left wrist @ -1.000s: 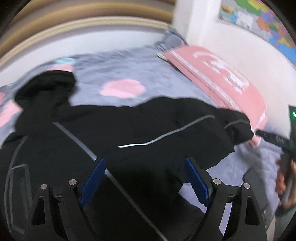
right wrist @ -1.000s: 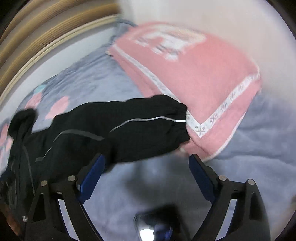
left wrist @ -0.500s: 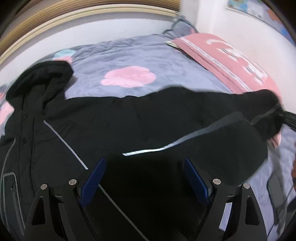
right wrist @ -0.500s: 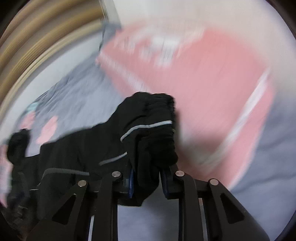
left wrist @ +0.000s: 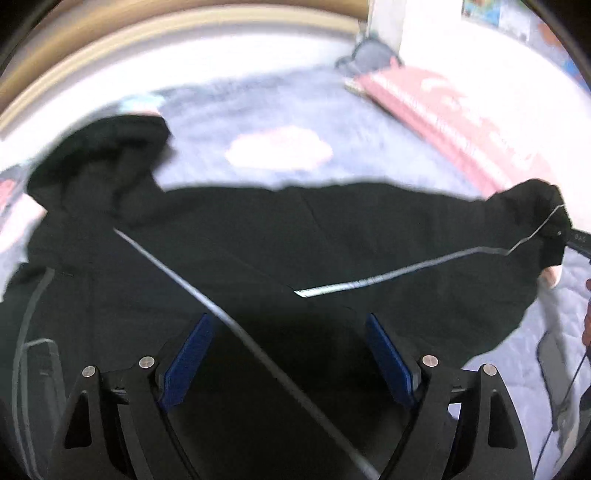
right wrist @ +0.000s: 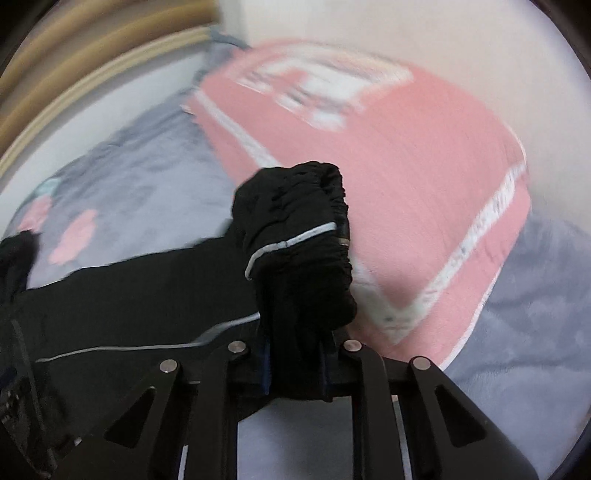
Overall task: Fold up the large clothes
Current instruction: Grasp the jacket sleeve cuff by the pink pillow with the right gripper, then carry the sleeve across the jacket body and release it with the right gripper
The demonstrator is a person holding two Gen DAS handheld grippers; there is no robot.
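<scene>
No text can be read with confidence. The pink pillow (right wrist: 388, 192) carries a white printed motif toward 12 o'clock, blurred beyond reading. The wall poster (left wrist: 491, 14) at 1 o'clock is likewise illegible.

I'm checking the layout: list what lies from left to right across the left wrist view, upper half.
Jacket hood → pink cloud patch on the grey blanket → pink pillow → sleeve cuff held up at the right edge.

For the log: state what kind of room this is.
Most likely a bedroom: a black jacket lies on a grey blanket covering a bed, a pink pillow sits by the wall.
</scene>
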